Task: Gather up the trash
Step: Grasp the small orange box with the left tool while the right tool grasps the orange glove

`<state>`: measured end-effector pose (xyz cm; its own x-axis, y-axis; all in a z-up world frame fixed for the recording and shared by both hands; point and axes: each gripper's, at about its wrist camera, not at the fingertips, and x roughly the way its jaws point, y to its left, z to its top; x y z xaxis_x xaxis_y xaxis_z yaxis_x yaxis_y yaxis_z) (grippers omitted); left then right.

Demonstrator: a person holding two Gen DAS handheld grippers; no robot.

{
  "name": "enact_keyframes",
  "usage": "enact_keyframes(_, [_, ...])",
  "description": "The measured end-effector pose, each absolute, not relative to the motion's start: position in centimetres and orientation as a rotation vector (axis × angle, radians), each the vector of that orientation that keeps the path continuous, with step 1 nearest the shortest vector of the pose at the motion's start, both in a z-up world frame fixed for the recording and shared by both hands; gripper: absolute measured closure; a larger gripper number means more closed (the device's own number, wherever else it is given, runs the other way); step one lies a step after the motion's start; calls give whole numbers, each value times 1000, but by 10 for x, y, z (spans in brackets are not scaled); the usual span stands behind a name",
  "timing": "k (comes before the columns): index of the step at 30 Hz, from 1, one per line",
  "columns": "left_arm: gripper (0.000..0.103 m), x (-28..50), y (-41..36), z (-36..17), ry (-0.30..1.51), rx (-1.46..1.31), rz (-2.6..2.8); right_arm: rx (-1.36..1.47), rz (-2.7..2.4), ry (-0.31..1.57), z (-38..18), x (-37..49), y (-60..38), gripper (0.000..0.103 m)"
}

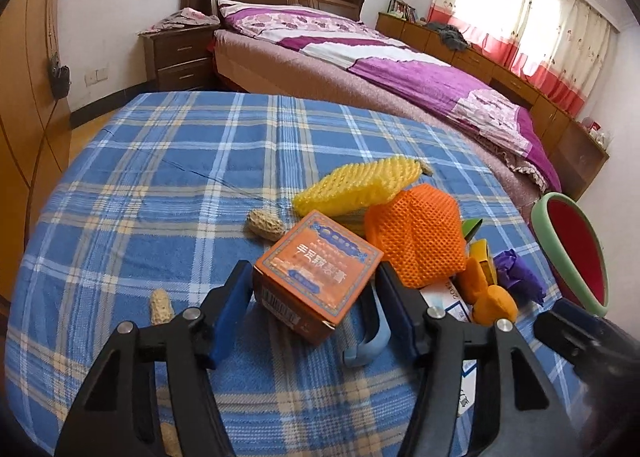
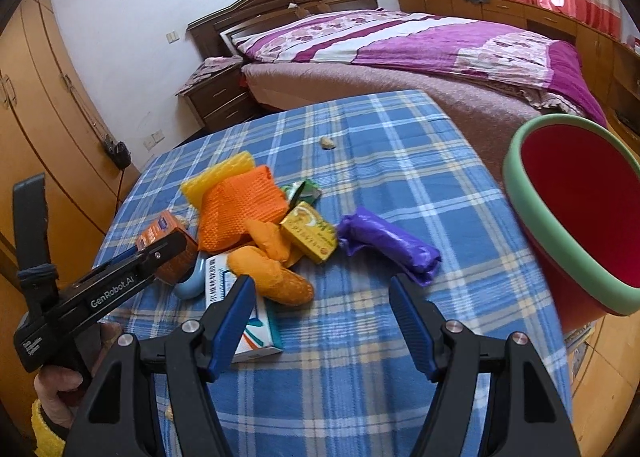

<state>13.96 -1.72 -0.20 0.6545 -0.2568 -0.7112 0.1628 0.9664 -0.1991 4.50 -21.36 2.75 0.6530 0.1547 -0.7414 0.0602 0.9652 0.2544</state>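
The left gripper [image 1: 314, 313] is held low over the worktop [image 1: 168, 177], its jaws spread on either side of an orange box [image 1: 316, 275] without clearly touching it. The right gripper [image 2: 322, 321] hovers spread wide and holds nothing, a white carton [image 2: 240, 313] just beside its left finger. Beyond them, on the blue plaid cloth, lie orange foam netting [image 2: 240, 205], a yellow box [image 2: 308, 233] and a purple bag [image 2: 388, 245]. A red bin [image 2: 580, 217] with a green rim stands at the right edge, its contents hidden. Behind is a bed [image 2: 420, 45].
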Motion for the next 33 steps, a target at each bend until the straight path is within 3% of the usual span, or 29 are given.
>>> enact_keyframes(9, [40, 129, -7, 2, 822, -161, -198, 246, 124, 889, 16, 60, -189, 32])
enact_keyframes(11, [40, 126, -7, 4, 817, -159, -193, 245, 133, 895, 14, 64, -186, 49])
enact_keyframes(13, [40, 124, -6, 5, 815, -163, -196, 238, 145, 897, 12, 66, -183, 61])
enact_keyframes(20, [40, 117, -7, 10, 809, -172, -201, 219, 156, 867, 16, 60, -182, 79])
enact_keyframes(33, [40, 96, -19, 33, 770, -163, -239, 253, 171, 770, 49, 22, -195, 81])
